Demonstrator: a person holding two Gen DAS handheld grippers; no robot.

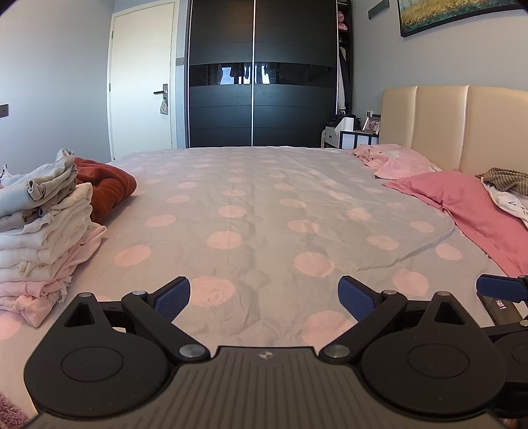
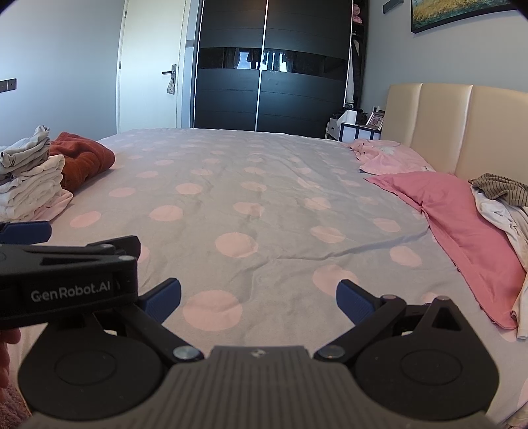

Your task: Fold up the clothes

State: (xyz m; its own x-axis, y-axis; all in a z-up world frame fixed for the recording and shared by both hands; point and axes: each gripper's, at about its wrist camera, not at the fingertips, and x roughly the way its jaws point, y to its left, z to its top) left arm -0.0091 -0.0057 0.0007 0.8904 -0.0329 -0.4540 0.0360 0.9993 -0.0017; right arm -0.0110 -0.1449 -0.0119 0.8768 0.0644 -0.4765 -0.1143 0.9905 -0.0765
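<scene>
The stack (image 1: pixel 43 237) of folded clothes runs off the left edge in both views, its far side unseen. The loose clothes (image 2: pixel 501 204) at the right are cut by the frame, so their extent is unclear. The painting (image 1: pixel 462 13) shows only its lower corner. Items on the nightstand (image 1: pixel 353 132) are too small to identify. A hand (image 2: pixel 6 356) barely shows at the left edge.

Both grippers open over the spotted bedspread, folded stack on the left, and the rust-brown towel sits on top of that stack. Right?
Not quite. The rust-brown towel lies on the bedspread behind the folded stack, not on top, as the left wrist view shows. Both the left gripper and right gripper are open.
</scene>
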